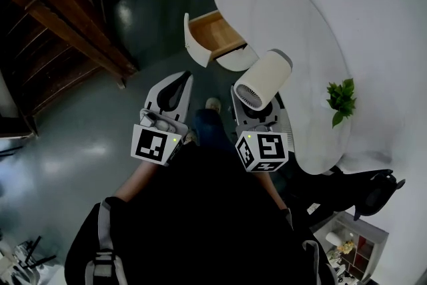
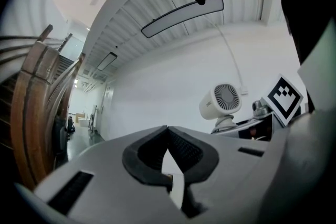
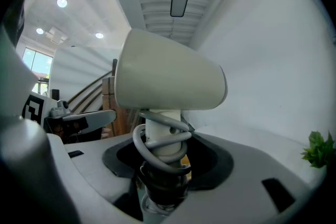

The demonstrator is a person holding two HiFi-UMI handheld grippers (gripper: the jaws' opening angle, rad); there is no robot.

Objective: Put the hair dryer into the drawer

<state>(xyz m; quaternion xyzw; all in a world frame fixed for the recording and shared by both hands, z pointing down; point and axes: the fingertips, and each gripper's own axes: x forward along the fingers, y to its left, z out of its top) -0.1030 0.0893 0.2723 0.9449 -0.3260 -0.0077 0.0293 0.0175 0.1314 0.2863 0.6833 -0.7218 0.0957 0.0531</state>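
One hair dryer point(image 1: 265, 77), one open drawer point(image 1: 214, 33).

Table point(image 1: 313, 23): white, with a rounded top and curved edge.
Table front: one drawer point(image 1: 213, 33) stands pulled out, wooden inside with a white front.
On table: small green plant point(image 1: 341, 100), near the edge.
Floor point(image 1: 80, 143): dark, glossy.
On floor: wooden staircase point(image 1: 60, 3) at left; black chair point(image 1: 373, 193) beside the table.

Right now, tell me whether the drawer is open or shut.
Open: the drawer juts out from the white table, its wooden inside exposed.
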